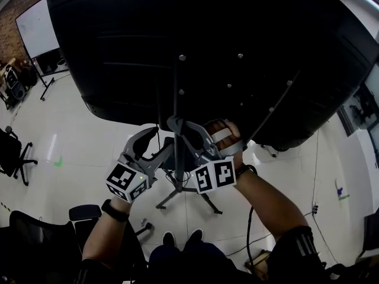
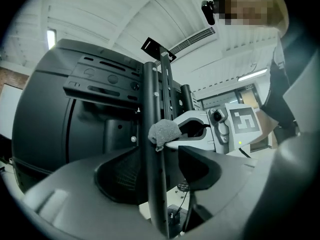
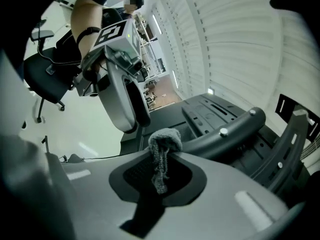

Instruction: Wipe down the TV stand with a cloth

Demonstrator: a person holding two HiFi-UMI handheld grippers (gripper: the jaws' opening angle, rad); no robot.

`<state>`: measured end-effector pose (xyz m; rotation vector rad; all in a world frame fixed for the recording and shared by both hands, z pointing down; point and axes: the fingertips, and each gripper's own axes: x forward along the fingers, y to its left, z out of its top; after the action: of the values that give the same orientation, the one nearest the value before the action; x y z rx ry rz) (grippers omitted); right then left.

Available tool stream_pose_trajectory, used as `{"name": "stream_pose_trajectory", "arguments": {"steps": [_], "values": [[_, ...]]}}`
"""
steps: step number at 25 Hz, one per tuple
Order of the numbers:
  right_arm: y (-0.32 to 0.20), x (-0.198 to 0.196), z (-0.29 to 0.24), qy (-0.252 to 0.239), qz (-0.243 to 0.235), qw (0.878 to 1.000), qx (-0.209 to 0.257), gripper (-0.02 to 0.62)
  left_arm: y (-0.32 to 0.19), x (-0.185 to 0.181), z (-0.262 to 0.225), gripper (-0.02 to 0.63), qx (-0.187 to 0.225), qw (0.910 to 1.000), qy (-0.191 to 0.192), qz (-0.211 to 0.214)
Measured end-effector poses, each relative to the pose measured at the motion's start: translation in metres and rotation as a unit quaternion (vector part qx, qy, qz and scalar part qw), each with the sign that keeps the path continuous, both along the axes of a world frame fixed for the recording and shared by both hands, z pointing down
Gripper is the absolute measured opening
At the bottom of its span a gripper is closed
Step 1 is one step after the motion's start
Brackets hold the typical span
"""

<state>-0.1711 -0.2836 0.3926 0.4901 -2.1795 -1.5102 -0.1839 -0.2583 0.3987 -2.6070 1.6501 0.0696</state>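
At the stand pole [image 1: 176,99], head view: both tongs sit under the black TV back [image 1: 195,40]. The left gripper [image 1: 155,149] is on the pole's left and the right gripper [image 1: 185,132] on its right.
Room around the pole: pale floor [image 1: 77,141] lies open to either side. The tripod feet [image 1: 177,195] splay out below the pole, and the TV's lower edge runs right by both grippers.
Left gripper view, jaws: apart and gripping nothing, one on each side of the pole, with a slim gap showing on the right-hand side.
Left gripper view, cloth: the grey cloth [image 2: 164,130] is pressed against the pole's right edge above the left jaws, pinched at the right gripper's tip.
Right gripper view, jaws: closed tight on the cloth. A tail dangles between the pads and the wad touches the pole.
Right gripper view, neighbour: the left gripper is just beyond the pole, near the cloth but clear of it.
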Motion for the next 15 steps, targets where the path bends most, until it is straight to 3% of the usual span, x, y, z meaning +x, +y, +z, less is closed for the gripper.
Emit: {"name": "stream_pose_trajectory", "arguments": {"steps": [15], "values": [[0.001,-0.001,0.143,0.061,0.063,0.995,-0.05,0.044,0.006,0.002,0.133,0.261,-0.074,0.9948,0.002,0.07]]}}
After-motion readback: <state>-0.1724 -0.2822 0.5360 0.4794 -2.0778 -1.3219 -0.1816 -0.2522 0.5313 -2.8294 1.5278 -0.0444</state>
